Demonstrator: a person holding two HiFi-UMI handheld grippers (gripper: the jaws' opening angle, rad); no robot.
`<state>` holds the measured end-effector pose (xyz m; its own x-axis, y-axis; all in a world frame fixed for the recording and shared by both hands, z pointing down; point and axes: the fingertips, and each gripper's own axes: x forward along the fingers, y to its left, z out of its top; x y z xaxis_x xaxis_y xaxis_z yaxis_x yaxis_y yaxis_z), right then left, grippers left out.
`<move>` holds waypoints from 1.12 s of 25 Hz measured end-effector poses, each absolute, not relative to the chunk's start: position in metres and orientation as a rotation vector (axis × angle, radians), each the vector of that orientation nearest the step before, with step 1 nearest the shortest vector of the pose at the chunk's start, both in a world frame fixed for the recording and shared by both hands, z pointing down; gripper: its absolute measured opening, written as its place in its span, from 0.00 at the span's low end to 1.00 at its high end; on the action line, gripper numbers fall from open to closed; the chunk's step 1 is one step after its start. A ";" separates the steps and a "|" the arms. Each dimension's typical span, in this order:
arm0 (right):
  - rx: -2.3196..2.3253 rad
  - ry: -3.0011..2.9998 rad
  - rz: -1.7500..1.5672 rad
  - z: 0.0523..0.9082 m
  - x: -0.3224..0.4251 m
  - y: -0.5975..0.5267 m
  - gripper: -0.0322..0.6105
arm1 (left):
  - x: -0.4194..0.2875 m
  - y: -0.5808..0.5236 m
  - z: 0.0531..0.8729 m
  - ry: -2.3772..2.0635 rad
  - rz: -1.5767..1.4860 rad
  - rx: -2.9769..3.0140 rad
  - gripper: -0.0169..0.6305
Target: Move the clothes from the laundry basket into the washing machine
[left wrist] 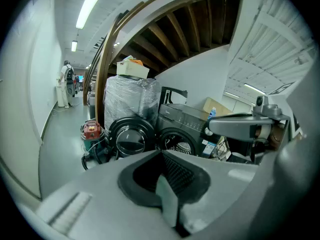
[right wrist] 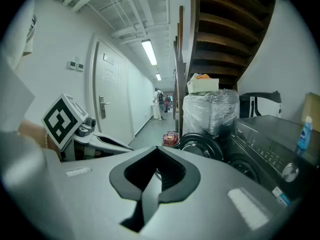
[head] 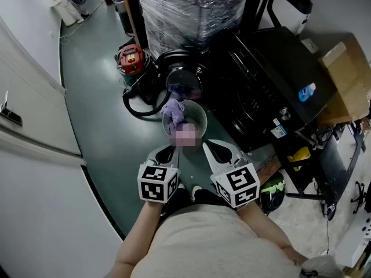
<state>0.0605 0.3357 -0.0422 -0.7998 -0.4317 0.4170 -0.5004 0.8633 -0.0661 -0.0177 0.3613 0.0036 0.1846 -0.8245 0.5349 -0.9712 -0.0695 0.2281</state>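
A round grey laundry basket [head: 199, 112] stands on the floor before the black washing machine [head: 264, 83], whose round door [head: 184, 77] hangs open. Purple clothes [head: 173, 110] lie in the basket. My left gripper [head: 164, 154] and right gripper [head: 218, 150] hover side by side just short of the basket, both shut and empty. In the left gripper view the left gripper [left wrist: 161, 153] faces the open door [left wrist: 131, 138] and the drum opening [left wrist: 178, 143]. From the right gripper view, the right gripper [right wrist: 156, 150] also faces the machine [right wrist: 260, 151]; the basket is hidden there.
A red vacuum [head: 131, 58] with a black hose [head: 137, 106] sits left of the door. A plastic-wrapped stack [head: 191, 7] stands behind the machine. A cardboard box [head: 348, 74] and blue bottle [head: 306, 91] lie at right. A white wall and door [head: 29, 114] run along the left.
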 end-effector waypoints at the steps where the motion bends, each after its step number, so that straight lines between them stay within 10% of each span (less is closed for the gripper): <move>1: 0.684 -2.640 0.249 -0.040 0.059 0.337 0.09 | -0.017 0.362 0.005 -1.672 0.360 1.933 0.03; 28: 0.651 -2.721 0.641 -0.024 0.091 0.313 0.09 | 0.011 0.340 0.030 -1.601 0.342 1.929 0.03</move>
<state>0.0914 0.3132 -0.0236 -0.8623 -0.3624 0.3536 -0.4822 0.8010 -0.3550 0.0108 0.3401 0.0304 0.2387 -0.7996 0.5511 -0.9550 -0.0903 0.2825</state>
